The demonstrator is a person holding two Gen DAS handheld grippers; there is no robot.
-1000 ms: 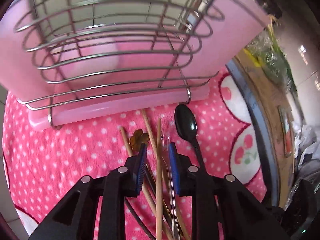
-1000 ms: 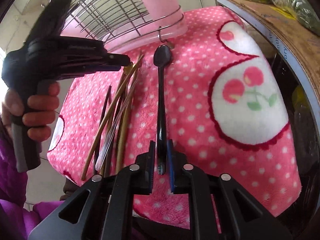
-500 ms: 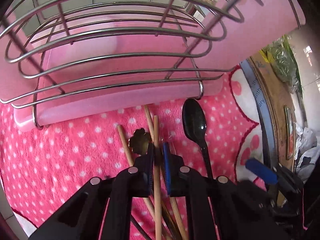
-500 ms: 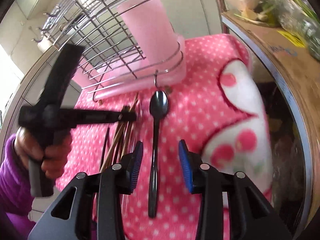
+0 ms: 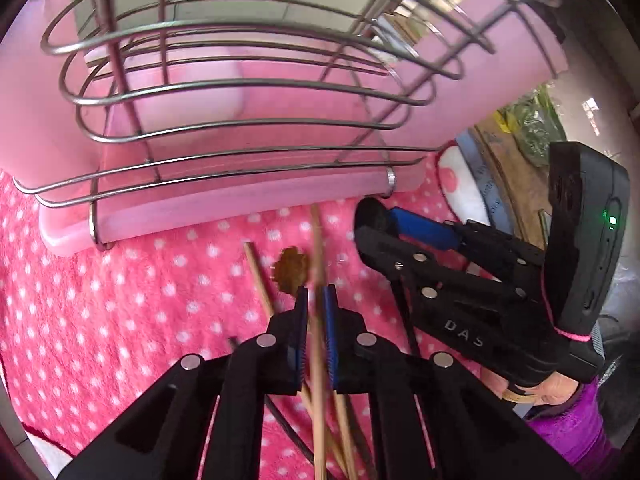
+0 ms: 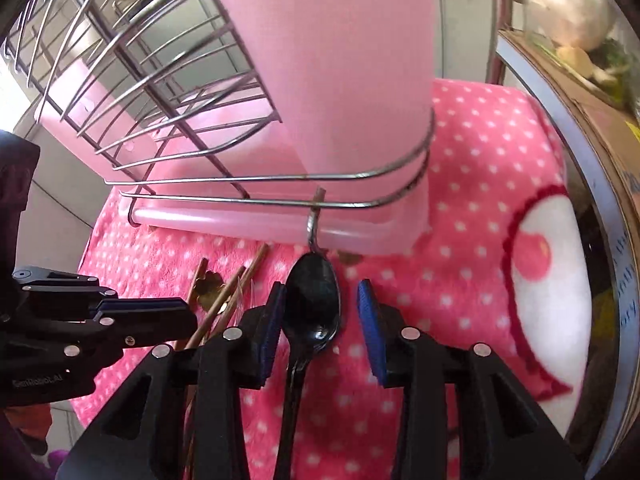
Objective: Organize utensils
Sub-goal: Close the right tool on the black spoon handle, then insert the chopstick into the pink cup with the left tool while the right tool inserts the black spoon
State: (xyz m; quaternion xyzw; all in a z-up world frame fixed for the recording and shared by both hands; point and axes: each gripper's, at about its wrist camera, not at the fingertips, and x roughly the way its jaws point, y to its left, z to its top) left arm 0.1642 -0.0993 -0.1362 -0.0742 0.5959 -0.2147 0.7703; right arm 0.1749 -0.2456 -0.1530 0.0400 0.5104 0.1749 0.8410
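My left tool [image 5: 316,320] has just closed and pinches a wooden chopstick [image 5: 318,248] lying on the pink dotted cloth [image 5: 120,300]. My right tool [image 6: 320,320] stands spread around the black spoon [image 6: 314,304], not pressing. Next I think both go up into the wire rack [image 5: 240,80].

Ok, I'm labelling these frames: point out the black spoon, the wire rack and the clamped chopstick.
black spoon [image 6: 314,304]: right wrist view, on its bowl.
wire rack [image 5: 224,156]: left wrist view, lower front rail.
clamped chopstick [image 5: 316,240]: left wrist view, shaft above the pads.
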